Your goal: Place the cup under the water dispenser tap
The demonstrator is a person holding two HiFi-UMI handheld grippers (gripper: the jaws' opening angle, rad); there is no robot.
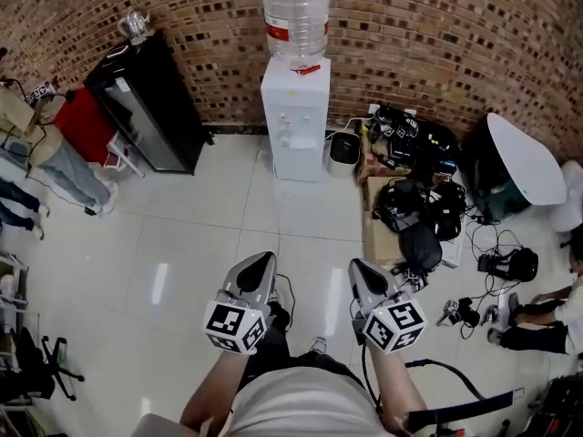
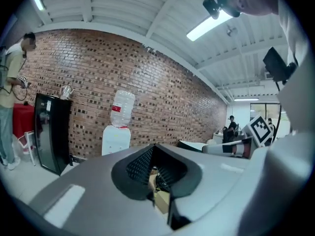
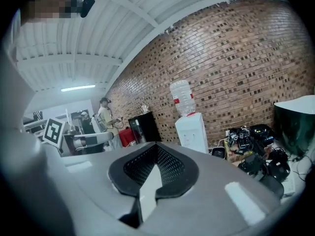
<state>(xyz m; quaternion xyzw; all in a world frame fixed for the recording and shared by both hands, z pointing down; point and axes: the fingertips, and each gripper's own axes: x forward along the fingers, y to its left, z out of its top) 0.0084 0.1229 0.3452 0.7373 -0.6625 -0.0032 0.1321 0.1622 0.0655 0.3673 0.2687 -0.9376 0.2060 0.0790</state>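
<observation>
We hold the left gripper [image 1: 260, 264] and the right gripper [image 1: 361, 271] side by side, well short of the water dispenser [image 1: 295, 121] and aimed at it, presumably to approach it. Each claw is pressed together on nothing. No cup shows in any view. Tiled floor [image 1: 196, 235] lies before the dispenser, which backs onto the brick wall [image 1: 437, 35].

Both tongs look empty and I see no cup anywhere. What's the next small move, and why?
Probably step closer to the water dispenser and scan around it for a cup. The left tongs and right tongs are both shut on nothing, no cup shows in any view, and open floor tiles lie between you and the dispenser.
</observation>
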